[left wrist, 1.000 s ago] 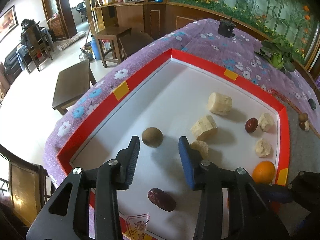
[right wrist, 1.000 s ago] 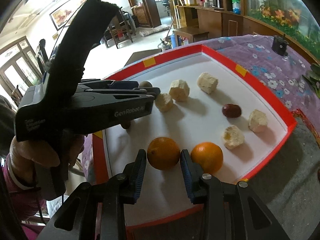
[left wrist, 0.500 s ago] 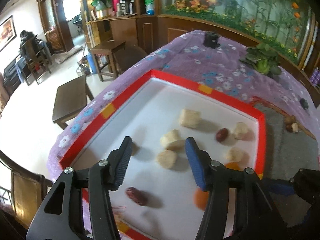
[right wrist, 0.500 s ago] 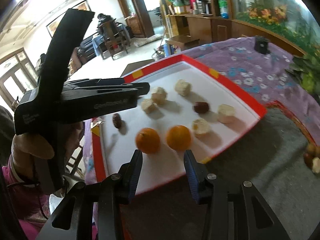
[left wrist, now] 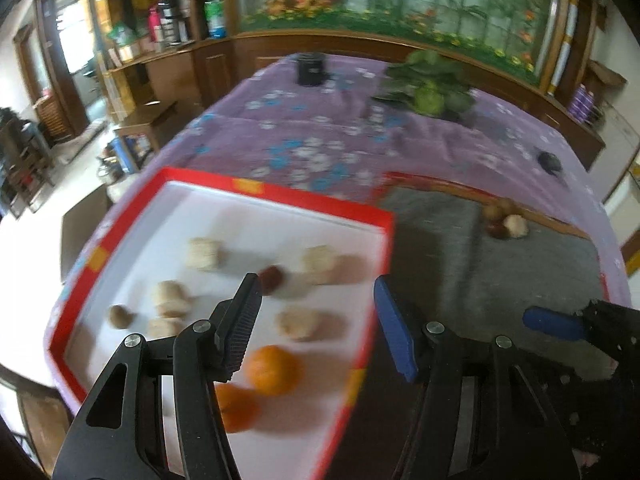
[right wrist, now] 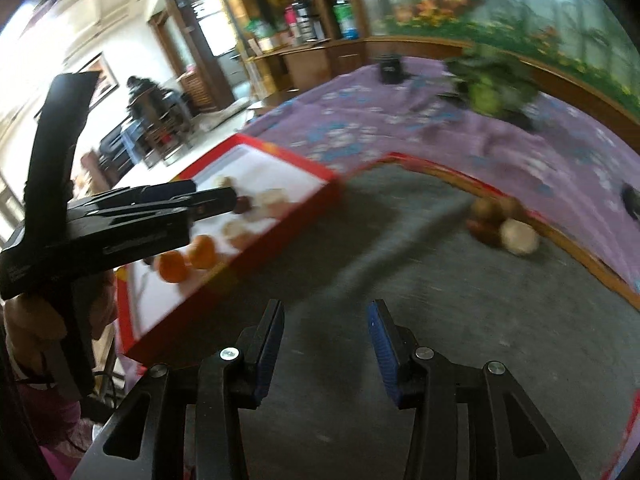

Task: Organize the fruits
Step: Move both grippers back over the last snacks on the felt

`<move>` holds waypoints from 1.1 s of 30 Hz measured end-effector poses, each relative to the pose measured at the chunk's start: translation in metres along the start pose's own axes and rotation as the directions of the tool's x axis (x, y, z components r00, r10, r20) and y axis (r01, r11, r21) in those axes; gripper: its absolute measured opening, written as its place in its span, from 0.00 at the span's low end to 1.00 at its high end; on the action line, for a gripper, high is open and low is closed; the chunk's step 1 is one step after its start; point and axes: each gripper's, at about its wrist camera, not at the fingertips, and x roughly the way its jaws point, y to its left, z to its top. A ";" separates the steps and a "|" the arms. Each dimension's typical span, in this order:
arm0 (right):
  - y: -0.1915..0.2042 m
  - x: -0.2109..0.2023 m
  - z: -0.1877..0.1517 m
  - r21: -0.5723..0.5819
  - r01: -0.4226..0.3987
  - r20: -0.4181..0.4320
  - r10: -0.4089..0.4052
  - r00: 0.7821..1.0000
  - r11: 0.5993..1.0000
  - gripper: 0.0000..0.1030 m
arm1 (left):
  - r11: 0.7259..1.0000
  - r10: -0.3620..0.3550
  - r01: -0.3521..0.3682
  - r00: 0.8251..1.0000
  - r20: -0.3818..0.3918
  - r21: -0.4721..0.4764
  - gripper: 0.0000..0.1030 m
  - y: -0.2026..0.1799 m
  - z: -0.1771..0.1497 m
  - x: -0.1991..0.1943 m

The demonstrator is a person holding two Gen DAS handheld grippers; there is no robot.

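Here, both views are blurred, so fine detail is soft.
Left gripper (left wrist: pixel 316 320): jaws spread wide with nothing between them, held above the near right part of the tray.
Right gripper (right wrist: pixel 326 344): jaws likewise apart and empty, over the grey mat (right wrist: pixel 400 280), clear of the tray.
Tray (left wrist: pixel 360 210): red rim, white floor, lying on the tabletop just left of the grey mat.
Oranges: two in the tray's near corner, one (left wrist: pixel 273 369) clear of the left gripper, the other (left wrist: pixel 239 408) partly hidden behind its left finger; the two touch or nearly touch.
Pale chunks: six or so spread across the tray floor, for instance one (left wrist: pixel 204 254) toward the far left and one (left wrist: pixel 298 322) near the oranges.
Dark red fruit (left wrist: pixel 271 278): among the pale chunks, mid-tray.
Small brown fruit (left wrist: pixel 120 316): near the tray's left rim.
Loose cluster (right wrist: pixel 502 222): a few small fruits, brown, reddish and pale, bunched together on the mat's far right side, well apart from the tray.
Tablecloth (left wrist: pixel 312 136): purple with flowers, under tray and mat.
Potted plant (left wrist: pixel 430 88): at the far end of the tabletop.
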 end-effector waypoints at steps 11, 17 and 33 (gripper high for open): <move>-0.078 -0.032 -0.021 0.134 0.085 0.025 -0.089 0.996 0.987 0.44 | 0.983 -0.113 0.121 0.991 -0.067 0.141 0.57 -0.089 0.024 0.032; -0.097 -0.035 -0.023 0.146 0.085 0.032 -0.091 0.995 0.986 0.44 | 0.957 -0.156 0.177 0.982 -0.106 0.229 0.57 -0.130 0.031 0.057; -0.131 -0.036 -0.027 0.182 0.072 0.039 -0.081 0.996 0.981 0.44 | 0.968 -0.077 0.103 0.990 -0.120 0.230 0.57 -0.164 0.041 0.103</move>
